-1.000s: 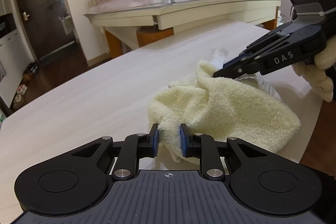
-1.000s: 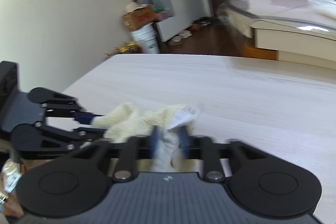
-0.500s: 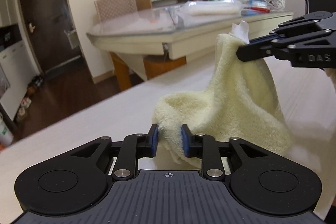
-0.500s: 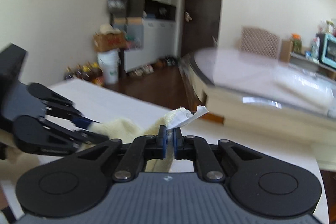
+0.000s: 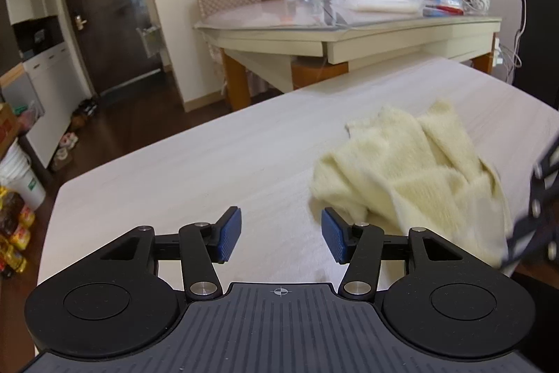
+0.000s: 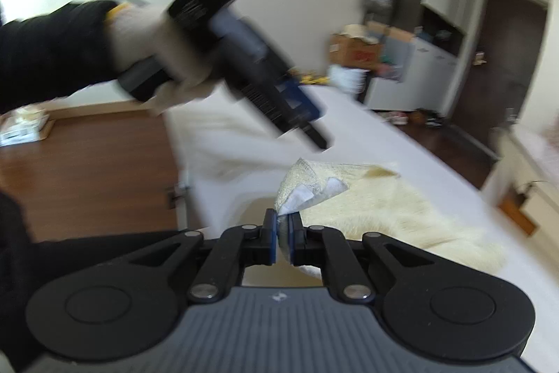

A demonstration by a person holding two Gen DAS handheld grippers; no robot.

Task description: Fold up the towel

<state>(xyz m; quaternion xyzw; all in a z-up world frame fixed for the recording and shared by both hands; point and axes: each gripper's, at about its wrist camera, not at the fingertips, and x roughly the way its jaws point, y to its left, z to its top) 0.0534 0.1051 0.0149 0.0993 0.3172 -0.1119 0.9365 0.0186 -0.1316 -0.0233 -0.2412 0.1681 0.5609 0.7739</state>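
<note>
A: Why does the left tongs (image 5: 281, 236) hang spread wide with nothing between its pads?

B: Probably so it is free to take a fresh hold. It sits over the bare desk (image 5: 195, 170), just left of the towel (image 5: 412, 180), not touching it.

A: And the towel itself?

B: The towel lies crumpled on the desk, rumpled into ridges, nowhere near folded.

A: What about the right tongs (image 6: 282, 235)?

B: Pinched tight on the towel's corner, at the white label (image 6: 307, 196), likely to anchor that edge so the cloth can be drawn flat. The rest of the towel trails away right of the label.
</note>
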